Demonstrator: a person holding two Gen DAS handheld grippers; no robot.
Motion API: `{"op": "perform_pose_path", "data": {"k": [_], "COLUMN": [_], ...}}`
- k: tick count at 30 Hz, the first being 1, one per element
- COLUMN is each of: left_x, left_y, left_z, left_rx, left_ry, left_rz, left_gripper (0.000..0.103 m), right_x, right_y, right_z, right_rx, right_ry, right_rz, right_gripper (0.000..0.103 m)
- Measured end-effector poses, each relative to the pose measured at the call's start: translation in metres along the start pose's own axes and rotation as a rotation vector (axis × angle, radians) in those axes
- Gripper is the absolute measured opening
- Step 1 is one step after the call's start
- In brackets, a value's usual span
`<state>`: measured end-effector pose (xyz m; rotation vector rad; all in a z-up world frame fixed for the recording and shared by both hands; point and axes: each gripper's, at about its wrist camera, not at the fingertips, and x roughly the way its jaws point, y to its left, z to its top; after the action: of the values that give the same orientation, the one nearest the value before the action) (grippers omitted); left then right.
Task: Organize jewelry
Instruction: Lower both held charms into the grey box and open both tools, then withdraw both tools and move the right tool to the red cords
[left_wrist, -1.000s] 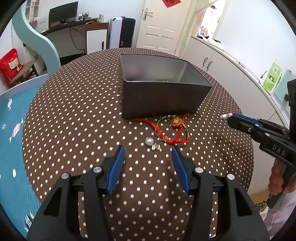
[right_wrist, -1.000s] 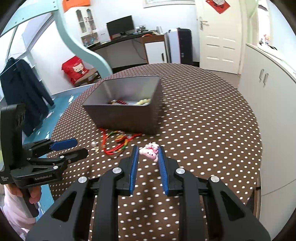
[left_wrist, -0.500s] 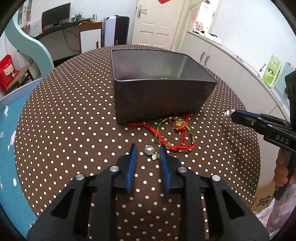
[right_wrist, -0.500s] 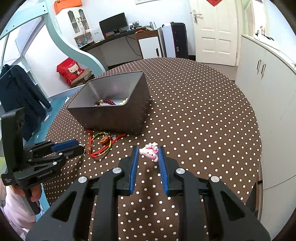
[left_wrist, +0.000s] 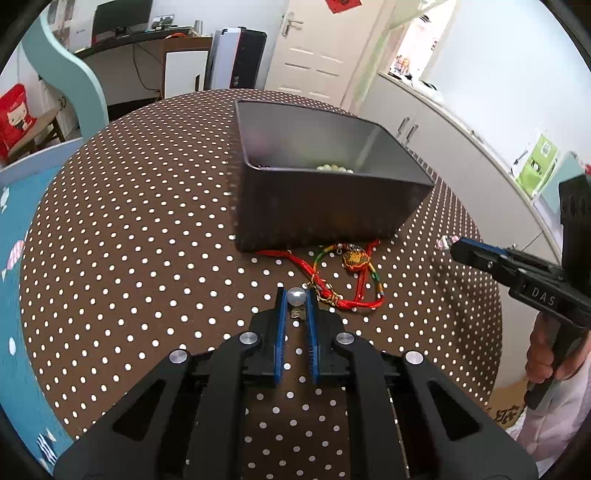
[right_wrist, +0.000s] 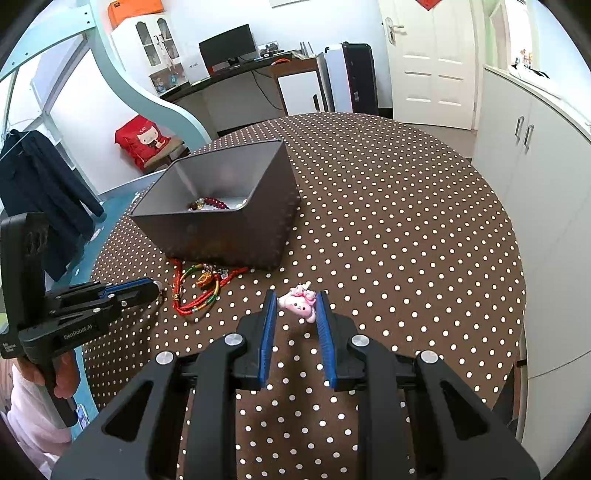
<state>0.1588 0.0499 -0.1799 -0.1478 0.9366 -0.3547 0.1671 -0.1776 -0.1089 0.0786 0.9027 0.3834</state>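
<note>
Table: round top (left_wrist: 129, 236) under a brown cloth with white dots.
Box: dark grey open box (left_wrist: 325, 210) stands on the cloth; pale green beads (left_wrist: 334, 169) show over its near wall in the left wrist view, and dark red beads (right_wrist: 214, 202) lie on its floor in the right wrist view.
Bracelets: red and multicolour cord bracelets (left_wrist: 343, 280) with a gold charm lie on the cloth just in front of the box.
Left gripper: left gripper (left_wrist: 296, 297) has its jaws closing on a pearl earring (left_wrist: 296, 296), the blue pads touching the pearl on both sides, just beside the cord bracelets.
Right gripper: right gripper (right_wrist: 297, 304) is clenched on a pink rabbit charm (right_wrist: 300, 303), held between the blue fingers above the cloth, to the right of the bracelets.
Person: a hand (left_wrist: 541, 358) grips the right gripper's handle at the table's edge.
</note>
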Motion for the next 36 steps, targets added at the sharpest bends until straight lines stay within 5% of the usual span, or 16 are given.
{"op": "perform_pose_path", "data": {"k": [8, 19, 28, 30, 32, 34, 36], "left_x": [-0.022, -0.054, -0.028, -0.021, -0.018, -0.021, -0.025], "left_y": [0.007, -0.013, -0.009, -0.009, -0.005, -0.001, 0.0], "left_z": [0.011, 0.06, 0.085, 0.084, 0.082, 0.081, 0.08], "left_rx": [-0.046, 0.036, 0.024, 0.021, 0.009, -0.004, 0.0], "left_ry": [-0.07, -0.208, -0.188, -0.175, -0.155, -0.16, -0.173], "left_rz": [-0.012, -0.008, -0.013, -0.012, 0.004, -0.014, -0.01], "left_gripper": [0.01, 0.01, 0.01, 0.011, 0.02, 0.038, 0.041], "right_x": [-0.012, -0.036, 0.007, 0.015, 0.017, 0.014, 0.012], "right_y": [-0.005, 0.025, 0.052, 0.051, 0.048, 0.045, 0.044], "right_z": [0.011, 0.06, 0.076, 0.078, 0.08, 0.08, 0.075], "right_rx": [-0.008, -0.138, -0.193, -0.183, -0.157, -0.145, -0.135], "right_ry": [-0.03, -0.153, -0.087, -0.066, -0.065, -0.068, -0.066], "right_rz": [0.005, 0.02, 0.066, 0.068, 0.057, 0.04, 0.028], "right_gripper": [0.02, 0.02, 0.021, 0.03, 0.053, 0.056, 0.056]}}
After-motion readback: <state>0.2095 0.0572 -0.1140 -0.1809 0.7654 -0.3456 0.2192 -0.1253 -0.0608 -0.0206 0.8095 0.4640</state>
